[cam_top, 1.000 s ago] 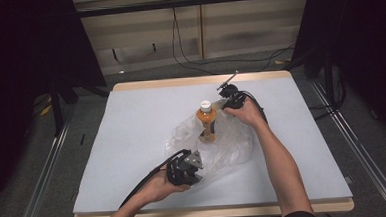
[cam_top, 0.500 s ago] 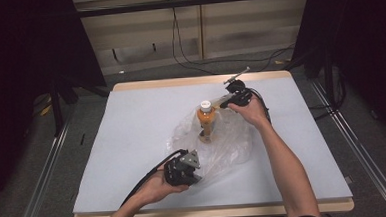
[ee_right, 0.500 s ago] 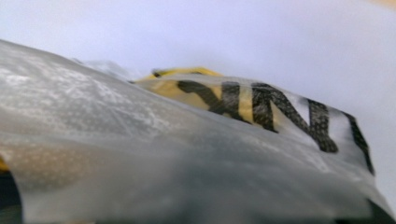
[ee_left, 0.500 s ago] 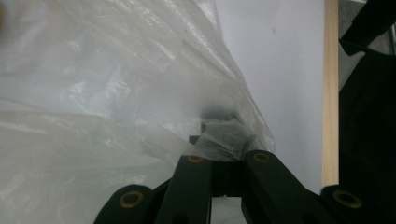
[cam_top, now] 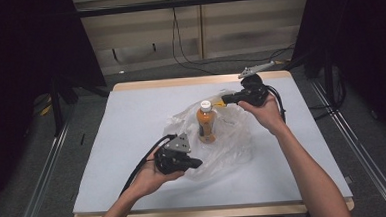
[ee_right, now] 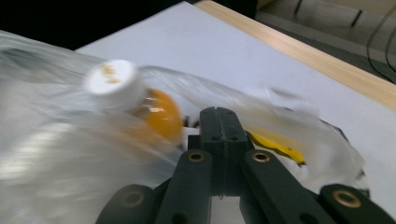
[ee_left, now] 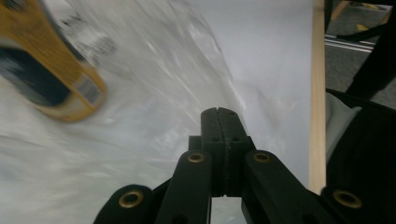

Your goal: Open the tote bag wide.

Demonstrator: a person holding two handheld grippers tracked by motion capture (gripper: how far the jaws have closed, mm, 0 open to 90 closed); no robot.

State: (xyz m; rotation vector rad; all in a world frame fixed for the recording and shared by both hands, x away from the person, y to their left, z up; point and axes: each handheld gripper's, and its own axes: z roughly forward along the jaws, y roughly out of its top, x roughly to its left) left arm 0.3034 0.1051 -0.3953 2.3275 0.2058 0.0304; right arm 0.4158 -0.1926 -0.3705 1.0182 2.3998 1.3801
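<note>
An orange drink bottle [cam_top: 207, 124] with a white cap stands upright mid-table inside a crumpled clear plastic bag [cam_top: 230, 149]. My right gripper [cam_top: 224, 99] hovers just right of the cap, its jaws shut on the bag's raised edge, where a yellow print shows. In the right gripper view the cap [ee_right: 113, 84] lies close to the left of my closed right gripper [ee_right: 217, 112], behind film. My left gripper [cam_top: 198, 163] is at the bag's near left edge, shut, pinching the film. The left gripper view shows my closed left gripper [ee_left: 217, 112] against the plastic, with the bottle [ee_left: 51, 79] blurred at upper left.
The white table top [cam_top: 131, 121] has a wooden rim [cam_top: 179, 82]. Cables [cam_top: 183, 49] trail over the floor behind it. Metal rails [cam_top: 40, 196] run along both sides, and black curtains close off left and right.
Both hands have risen. The right gripper moved up and toward the far right, drawing the bag's edge up beside the bottle. The left gripper lifted slightly with its edge of the bag.
</note>
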